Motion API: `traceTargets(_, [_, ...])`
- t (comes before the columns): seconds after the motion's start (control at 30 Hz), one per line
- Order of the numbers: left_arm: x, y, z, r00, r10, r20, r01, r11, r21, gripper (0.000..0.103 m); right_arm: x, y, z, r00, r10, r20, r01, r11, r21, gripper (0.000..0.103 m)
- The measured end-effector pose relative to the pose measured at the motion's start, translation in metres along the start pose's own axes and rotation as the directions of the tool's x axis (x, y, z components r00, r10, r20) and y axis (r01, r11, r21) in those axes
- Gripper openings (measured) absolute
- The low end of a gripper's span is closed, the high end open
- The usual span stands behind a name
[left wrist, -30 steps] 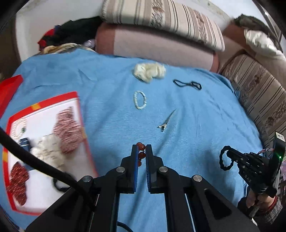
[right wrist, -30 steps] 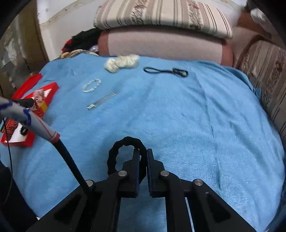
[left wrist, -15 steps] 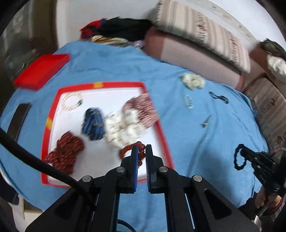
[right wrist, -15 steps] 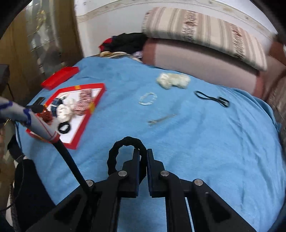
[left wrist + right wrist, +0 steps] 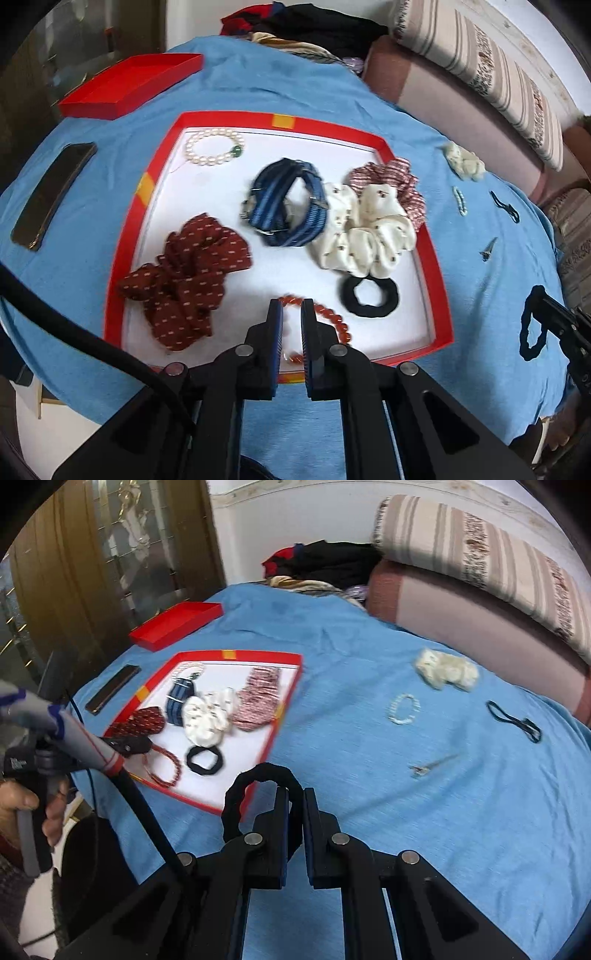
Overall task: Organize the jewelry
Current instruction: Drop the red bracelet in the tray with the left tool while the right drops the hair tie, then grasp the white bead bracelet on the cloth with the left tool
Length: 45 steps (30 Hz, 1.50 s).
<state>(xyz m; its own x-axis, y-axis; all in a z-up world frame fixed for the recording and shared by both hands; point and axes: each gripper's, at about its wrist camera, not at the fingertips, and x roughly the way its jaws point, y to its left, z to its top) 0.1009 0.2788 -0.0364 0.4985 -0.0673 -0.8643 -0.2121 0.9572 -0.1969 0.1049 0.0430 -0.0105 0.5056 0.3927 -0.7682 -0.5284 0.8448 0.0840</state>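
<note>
While the left hand-held gripper hangs over the near edge of the red-rimmed tray, its jaws are clamped on a red bead bracelet that dangles above the tray's white floor. Already lying in the tray are a pearl bracelet, a blue striped band, a dark red scrunchie, a cream scrunchie, a pink checked scrunchie and a black hair tie. The right hand-held gripper is pinched shut on a black scrunchie (it loops out to the left of the fingers), held over the blue bedspread just beside the tray's corner. Loose on the bedspread are a white bead bracelet, a metal hair clip, a thin black hair tie and a pale scrunchie
</note>
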Motion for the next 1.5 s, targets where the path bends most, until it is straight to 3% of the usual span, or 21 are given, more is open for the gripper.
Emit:
traceTargets(0.23, [-0.024, 0.005, -0.007, 0.997, 0.028, 0.067, -0.028, 1.0, -0.002, 0.023, 0.033, 0.024, 0.019, 0.997, 0.069, -0.03, -0.07, 0.997, -0.034, 0.008])
traceTargets(0.43, [-0.042, 0.002, -0.013, 0.994, 0.027, 0.11, -0.028, 1.0, 0.009, 0.027, 0.066, 0.03, 0.034, 0.997, 0.049, -0.063, -0.051, 0.998, -0.041, 0.008])
traceTargets(0.67, [-0.053, 0.008, -0.01, 0.991, -0.003, 0.133, 0.009, 0.999, -0.042, 0.028, 0.083, 0.03, 0.091, 0.995, 0.097, -0.01, -0.096, 0.995, 0.019, 0.008])
traceTargets(0.87, [-0.056, 0.016, -0.006, 0.989, 0.008, 0.15, 0.002, 0.998, -0.064, 0.035, 0.141, 0.043, 0.134, 0.993, 0.103, -0.059, -0.101, 0.994, 0.033, 0.009])
traceTargets(0.93, [-0.055, 0.019, -0.006, 0.989, 0.02, 0.149, -0.01, 0.998, -0.069, 0.036, 0.158, 0.042, 0.139, 0.992, 0.097, -0.078, -0.093, 0.995, 0.047, 0.014])
traceTargets(1.0, [-0.054, 0.021, -0.006, 0.989, 0.028, 0.144, -0.017, 0.997, -0.073, 0.038, 0.169, 0.039, 0.141, 0.992, 0.091, -0.088, -0.085, 0.994, 0.063, 0.03])
traceTargets(1.1, [-0.051, 0.027, -0.007, 0.989, 0.04, 0.14, -0.027, 0.996, -0.088, 0.041, 0.165, 0.031, 0.141, 0.995, 0.07, -0.072, -0.065, 0.995, 0.07, 0.042])
traceTargets(1.3, [-0.048, 0.026, -0.004, 0.991, 0.043, 0.129, -0.028, 0.993, -0.111, 0.041, 0.133, 0.002, 0.13, 0.999, 0.037, -0.037, -0.033, 0.995, 0.098, 0.046])
traceTargets(1.5, [-0.035, -0.003, 0.029, 0.989, 0.04, 0.142, -0.036, 0.999, -0.033, 0.041, 0.092, -0.033, 0.091, 1.0, 0.021, -0.016, -0.018, 0.99, 0.143, 0.046])
